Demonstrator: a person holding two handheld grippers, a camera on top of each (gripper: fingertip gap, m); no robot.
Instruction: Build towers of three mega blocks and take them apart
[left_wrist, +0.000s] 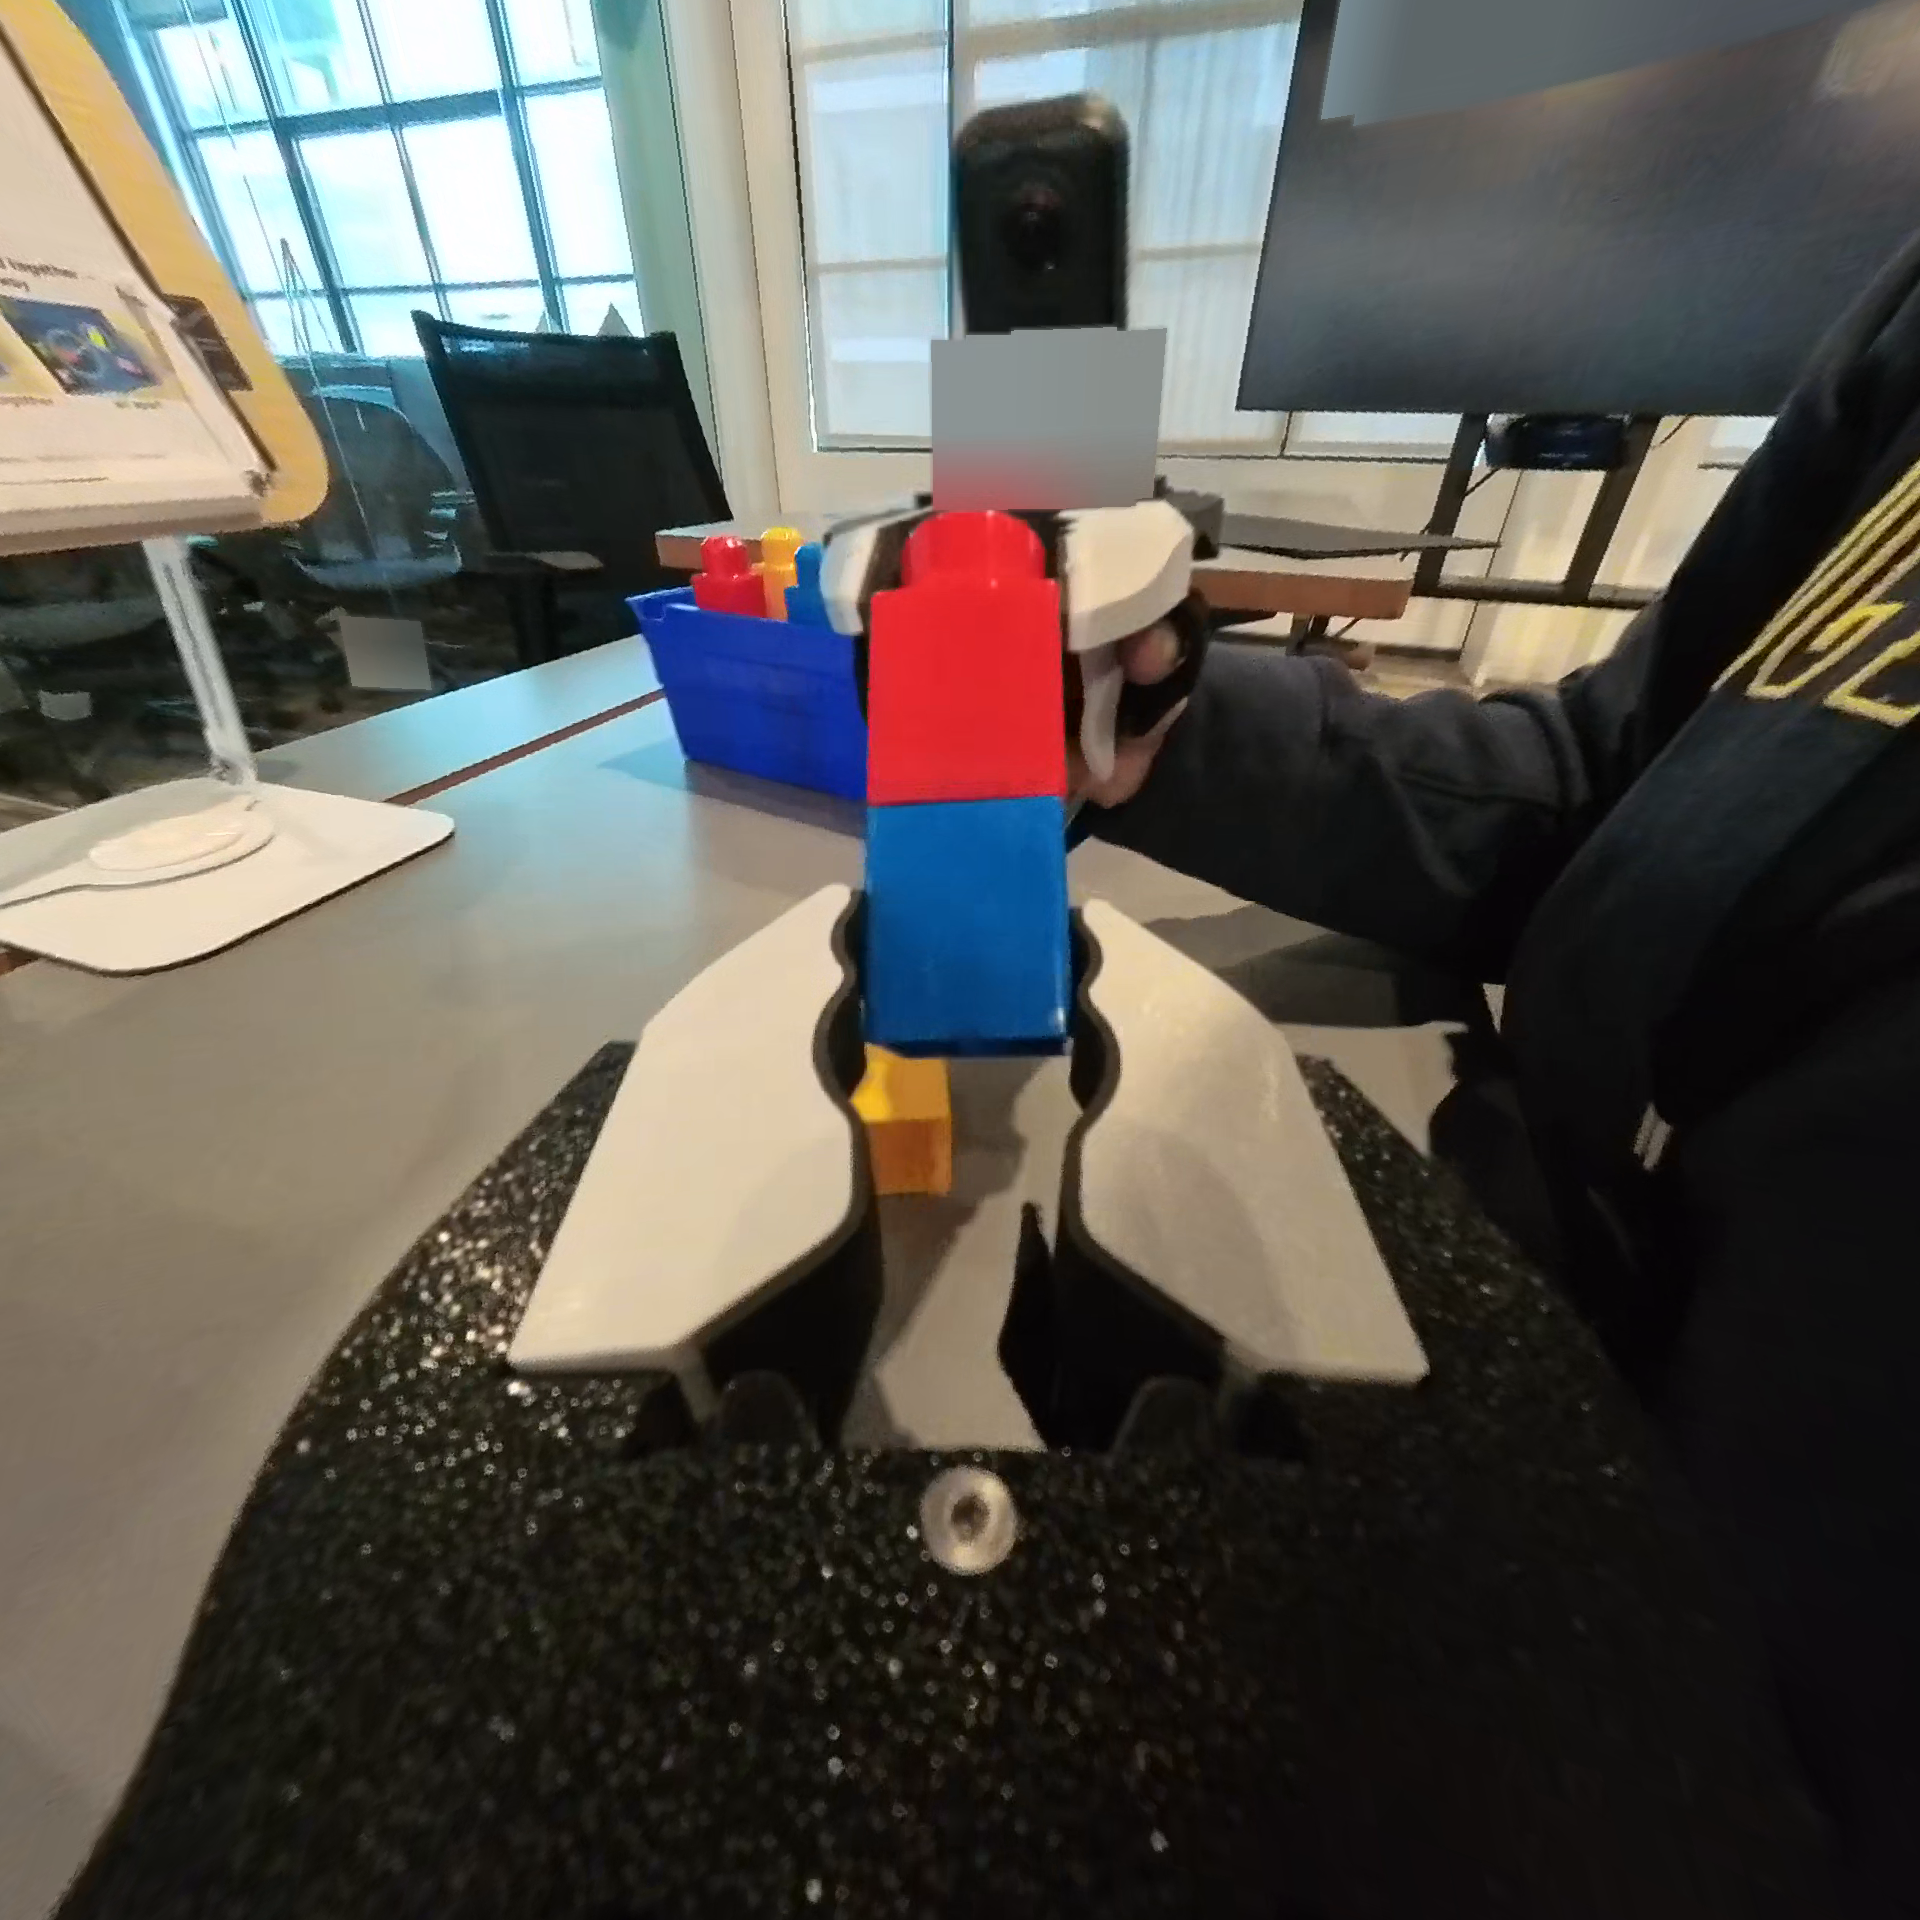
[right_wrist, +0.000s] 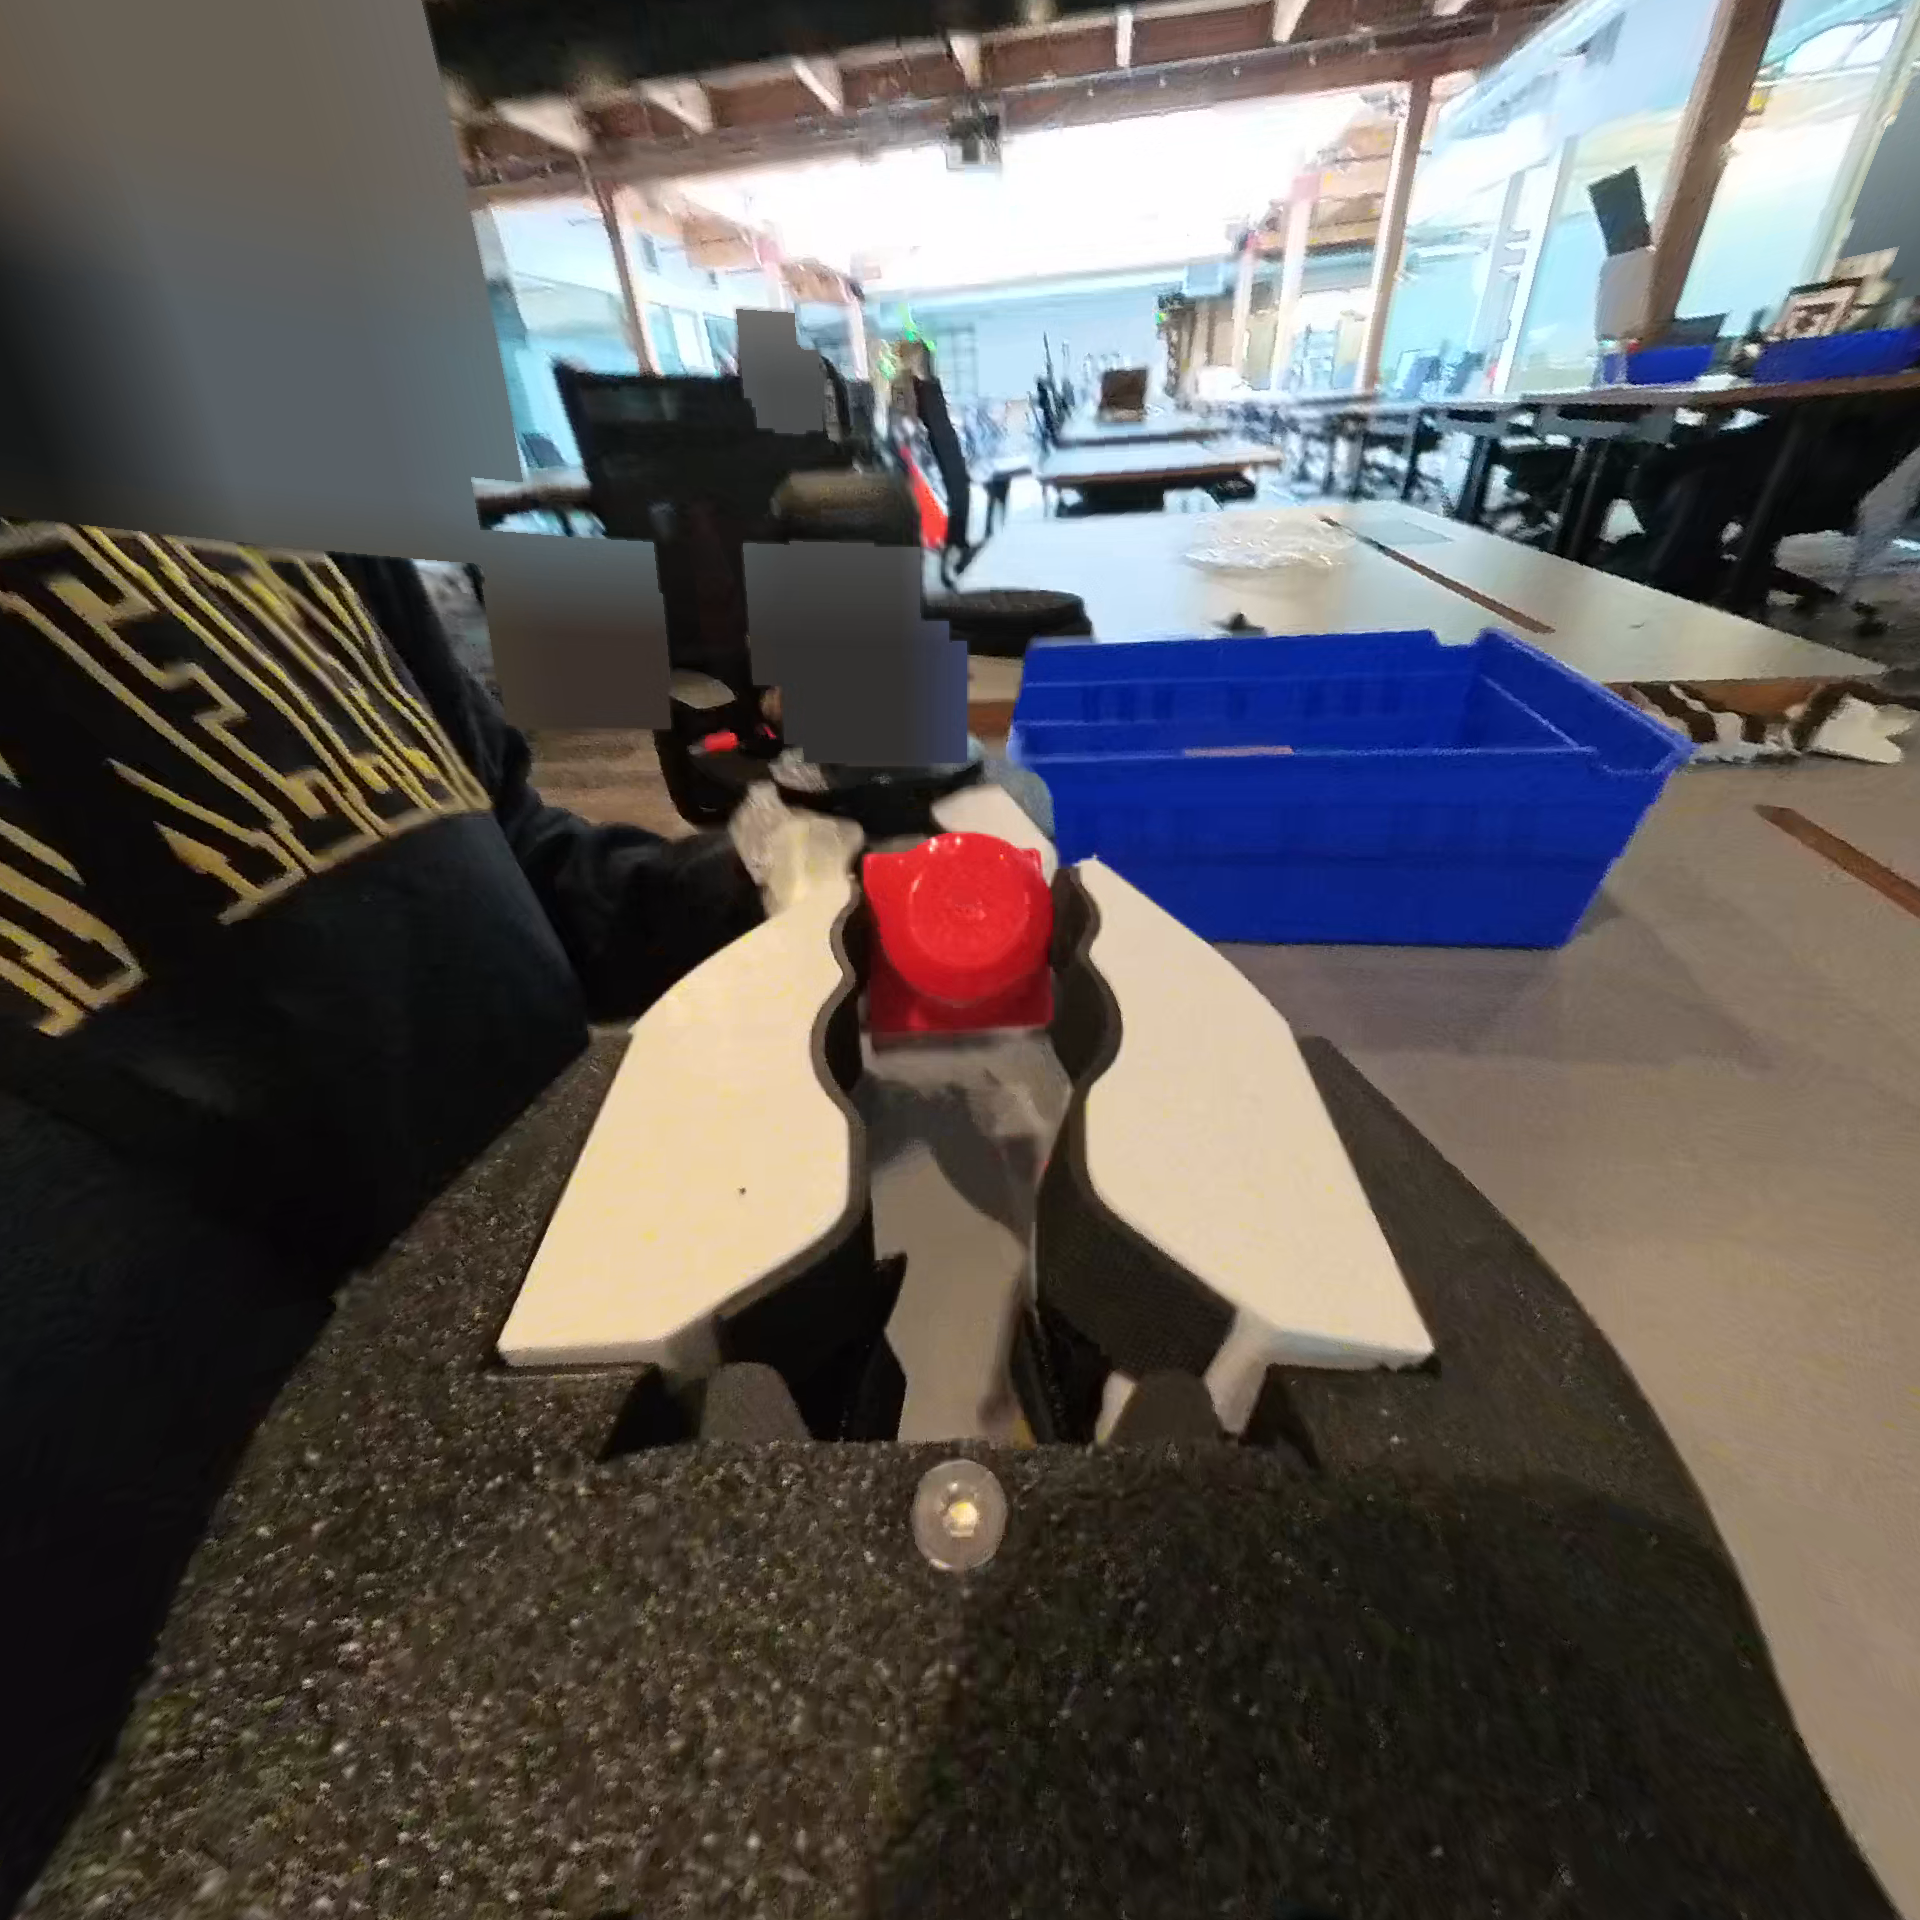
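Left gripper clamps the blue block; right gripper clamps the red block stacked above. Pair held upright, directly over the yellow block resting on the bench. Blue bin beyond.

Three blocks are showing near the front: one red block, one blue block and one yellow block. Three more blocks are poking out of one blue bin: one red, one yellow and one blue. Two grippers are showing, the left gripper and the right gripper, each having two white fingers. One counter is sitting under it all.
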